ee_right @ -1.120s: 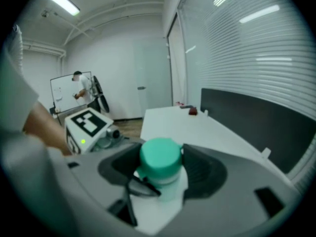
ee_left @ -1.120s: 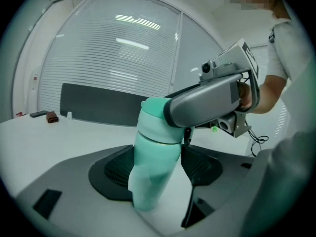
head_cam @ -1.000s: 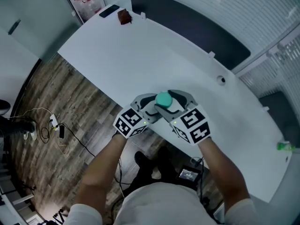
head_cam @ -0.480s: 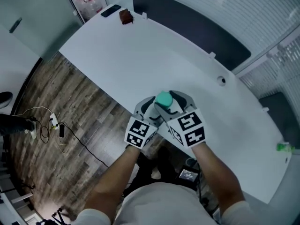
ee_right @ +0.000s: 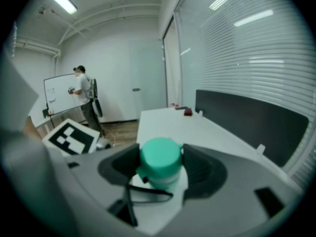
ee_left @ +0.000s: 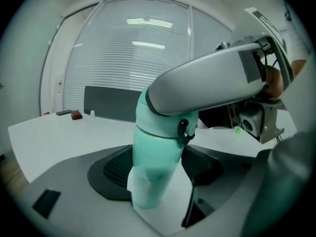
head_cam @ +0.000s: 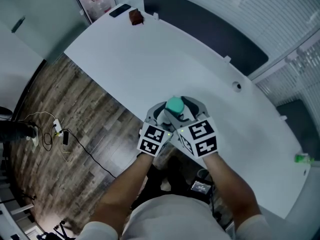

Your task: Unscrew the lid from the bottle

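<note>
Left claw (ee_left: 159,168): I have swung it closer in, clamped round the bottle (ee_left: 154,147). Right claw (ee_right: 161,171): pinching the lid (ee_right: 160,156) between its pads. Braced for unscrewing, I judge.

My left gripper (ee_left: 157,174) gripped the mint-green bottle (ee_left: 153,162) between both dark pads (ee_left: 111,171), and there was the right gripper (ee_left: 170,100), grey jaw across its lid (ee_left: 157,124).

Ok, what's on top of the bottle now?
The teal lid sits on the bottle, gripped by the right claw. Threads and mouth are covered, so looseness can't be judged.
</note>
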Demonstrator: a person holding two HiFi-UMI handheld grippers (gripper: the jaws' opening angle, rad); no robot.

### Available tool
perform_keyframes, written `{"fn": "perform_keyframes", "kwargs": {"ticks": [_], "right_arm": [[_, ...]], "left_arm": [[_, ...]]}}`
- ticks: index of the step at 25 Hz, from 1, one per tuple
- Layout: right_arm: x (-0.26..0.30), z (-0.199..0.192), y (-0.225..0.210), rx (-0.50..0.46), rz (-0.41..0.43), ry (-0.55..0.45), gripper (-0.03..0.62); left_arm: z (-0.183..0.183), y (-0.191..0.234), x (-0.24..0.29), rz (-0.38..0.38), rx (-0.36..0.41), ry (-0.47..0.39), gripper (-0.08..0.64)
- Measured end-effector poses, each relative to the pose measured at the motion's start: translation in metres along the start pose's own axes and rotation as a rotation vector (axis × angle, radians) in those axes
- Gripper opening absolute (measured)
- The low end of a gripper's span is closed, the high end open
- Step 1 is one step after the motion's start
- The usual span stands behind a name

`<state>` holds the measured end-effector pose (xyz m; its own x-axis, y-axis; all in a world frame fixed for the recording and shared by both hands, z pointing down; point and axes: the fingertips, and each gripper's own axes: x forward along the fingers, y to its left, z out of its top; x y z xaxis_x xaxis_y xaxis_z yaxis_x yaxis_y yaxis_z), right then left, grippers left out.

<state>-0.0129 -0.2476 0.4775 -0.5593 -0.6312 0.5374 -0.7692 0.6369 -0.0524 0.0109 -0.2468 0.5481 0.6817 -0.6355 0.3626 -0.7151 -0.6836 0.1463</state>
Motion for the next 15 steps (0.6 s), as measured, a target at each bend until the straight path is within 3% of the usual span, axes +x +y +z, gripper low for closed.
{"fn": "perform_keyframes", "kwargs": {"ticks": [11, 13, 15], "right_arm": [[-0.004, -0.006, 0.006, -0.119, 0.199, 0.037, 0.279], [-0.004, -0.006, 0.006, -0.119, 0.198, 0.038, 0.279], [-0.004, -0.007, 0.005, -0.099, 0.174, 0.029, 0.279]], "left_arm": [[-0.005, -0.015, -0.003, -0.392, 0.160, 0.089, 0.310], [-0.004, -0.016, -0.003, -0.397, 0.170, 0.101, 0.311], [-0.003, -0.015, -0.005, -0.344, 0.177, 0.079, 0.310]]}}
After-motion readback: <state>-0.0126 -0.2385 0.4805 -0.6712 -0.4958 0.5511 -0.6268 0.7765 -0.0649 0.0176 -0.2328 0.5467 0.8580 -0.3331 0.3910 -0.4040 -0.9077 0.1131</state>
